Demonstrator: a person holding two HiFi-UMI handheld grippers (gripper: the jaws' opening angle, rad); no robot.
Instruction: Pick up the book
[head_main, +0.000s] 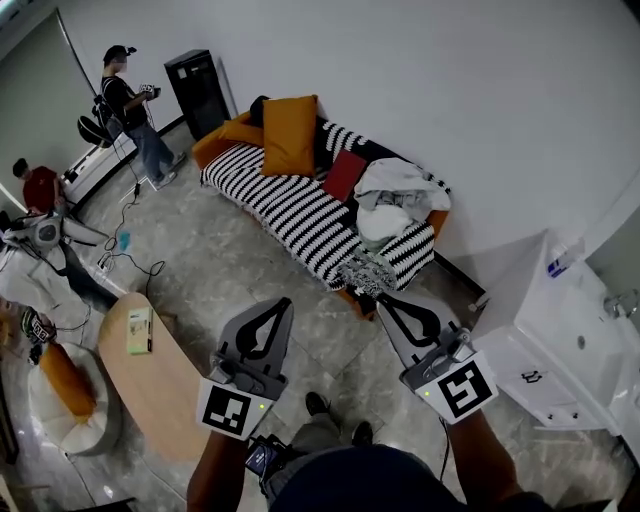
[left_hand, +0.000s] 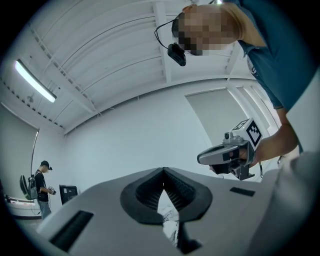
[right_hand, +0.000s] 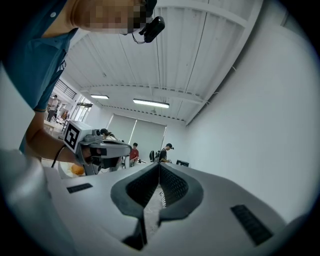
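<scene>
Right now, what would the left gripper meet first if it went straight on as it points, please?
Probably the striped sofa, or the white wall behind it; nothing nearer shows, but depth is unclear.

Item count:
- Grippers: two, the left gripper and the right gripper.
- One book.
- One coffee table.
- One striped sofa.
- One orange cushion.
- One red cushion.
- One black cabinet.
- Bystanders: two, a standing person and a seated person.

Bright, even light from ceiling tubes; shadows soft. Both gripper views fisheye, black vignette at corners, close foreground blurred.
</scene>
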